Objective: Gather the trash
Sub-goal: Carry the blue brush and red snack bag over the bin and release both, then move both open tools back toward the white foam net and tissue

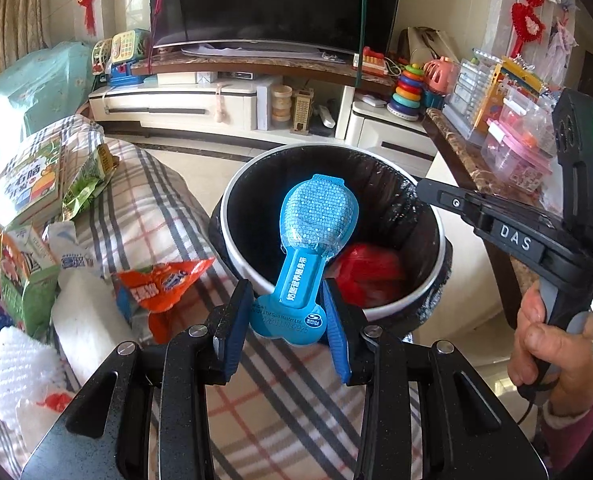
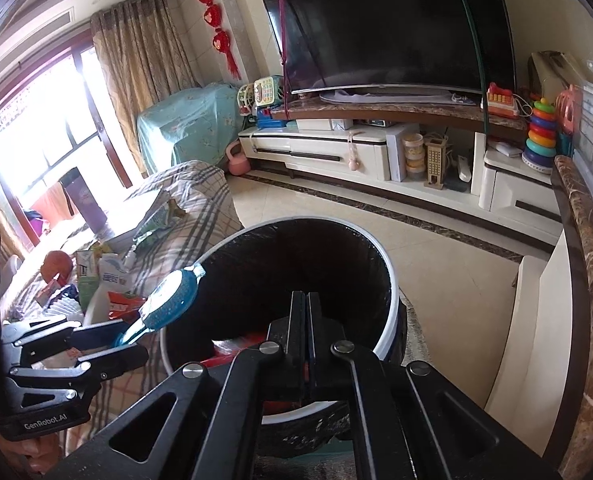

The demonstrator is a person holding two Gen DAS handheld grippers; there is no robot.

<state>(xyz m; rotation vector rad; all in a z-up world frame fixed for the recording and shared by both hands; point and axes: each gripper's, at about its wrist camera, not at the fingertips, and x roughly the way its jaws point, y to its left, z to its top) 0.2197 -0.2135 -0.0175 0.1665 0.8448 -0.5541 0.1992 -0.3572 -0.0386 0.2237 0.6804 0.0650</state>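
Observation:
My left gripper (image 1: 290, 312) is shut on the narrow end of a blue plastic blister pack (image 1: 310, 232), whose rounded end reaches out over the near rim of the trash bin (image 1: 232, 216). The bin is round, white-rimmed, lined with a black bag, and has a red bag (image 1: 366, 272) inside. In the right wrist view the same blue pack (image 2: 168, 300) sticks up from the left gripper (image 2: 116, 338) beside the bin (image 2: 392, 304). My right gripper (image 2: 305, 304) is shut with nothing in it, its fingertips over the bin's opening.
A plaid-covered table (image 1: 152, 208) left of the bin carries an orange snack wrapper (image 1: 164, 280), white foam (image 1: 84, 316), cartons and green packets (image 1: 36, 184). A marble-topped counter (image 1: 468, 160) with toy boxes stands right of the bin. A TV cabinet (image 2: 336, 148) is behind.

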